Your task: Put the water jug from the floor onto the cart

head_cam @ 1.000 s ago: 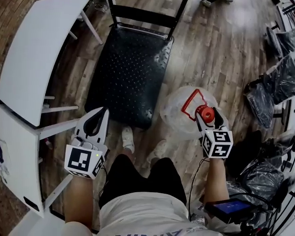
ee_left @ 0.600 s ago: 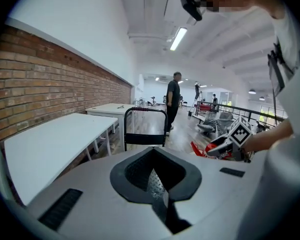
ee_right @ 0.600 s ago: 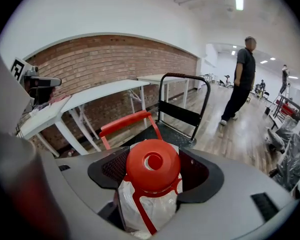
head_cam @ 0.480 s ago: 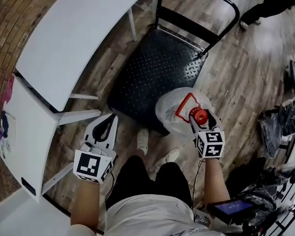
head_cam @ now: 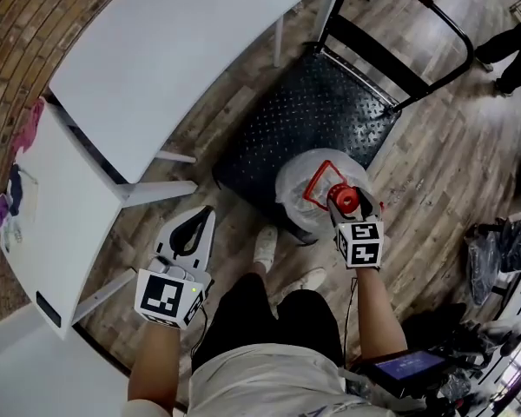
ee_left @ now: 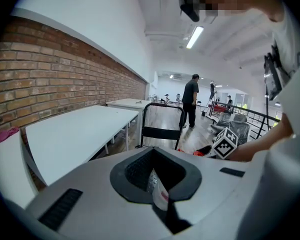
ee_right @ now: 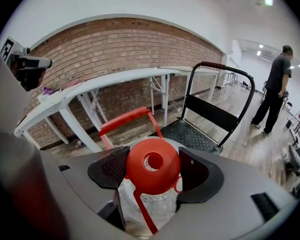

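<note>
Red cap [ee_right: 151,173] of water jug [head_cam: 302,196] sat clamped in right gripper [head_cam: 351,207], at cart [head_cam: 306,120] edge; left gripper [head_cam: 205,219] was closed, empty.

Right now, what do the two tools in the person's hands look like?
Both the left tool and the right tool have pale grey shells with dark padded jaws curving to a point. Each carries a white cube printed with black square markers, and a thin dark cable trails from it. No sleeves cover the forearms.
</note>
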Demonstrator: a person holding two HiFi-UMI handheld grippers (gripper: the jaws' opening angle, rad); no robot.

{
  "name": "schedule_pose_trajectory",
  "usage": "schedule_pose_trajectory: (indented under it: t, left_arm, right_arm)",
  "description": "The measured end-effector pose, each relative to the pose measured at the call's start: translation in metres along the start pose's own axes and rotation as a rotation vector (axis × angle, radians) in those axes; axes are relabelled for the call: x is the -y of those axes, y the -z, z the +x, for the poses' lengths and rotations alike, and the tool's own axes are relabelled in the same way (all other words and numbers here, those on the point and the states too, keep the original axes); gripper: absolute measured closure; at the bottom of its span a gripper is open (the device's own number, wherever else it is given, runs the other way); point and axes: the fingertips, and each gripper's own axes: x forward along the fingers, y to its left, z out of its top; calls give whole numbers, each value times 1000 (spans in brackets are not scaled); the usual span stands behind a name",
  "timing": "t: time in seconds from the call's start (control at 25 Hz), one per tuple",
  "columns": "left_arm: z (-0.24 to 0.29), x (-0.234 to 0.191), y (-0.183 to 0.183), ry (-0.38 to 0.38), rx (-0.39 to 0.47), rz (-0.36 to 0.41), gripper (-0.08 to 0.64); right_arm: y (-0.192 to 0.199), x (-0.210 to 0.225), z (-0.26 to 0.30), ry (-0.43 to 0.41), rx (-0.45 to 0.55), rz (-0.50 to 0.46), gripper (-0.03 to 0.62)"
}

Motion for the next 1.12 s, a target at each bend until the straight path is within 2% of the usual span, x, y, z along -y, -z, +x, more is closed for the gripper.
schedule_pose_trajectory:
  t: [0.36,0.88,1.0,1.12]
  left_arm:
    - [-4,-12,9,-27,-5,-41,558]
    - [-6,-16,11,-17,12,-84,560]
    - [-3,-4,-1,11,36,-71,558]
    - [-1,3,-21,39,68,-27,560]
  right_arm:
    - [9,-17,30,-21,-69,-65,280]
    - [15,-24,35,1,-85,-93,279]
    - [4,-25,19,-10,-80,-62,279]
    - [-31,-32,-4,-25,-22,-55,279]
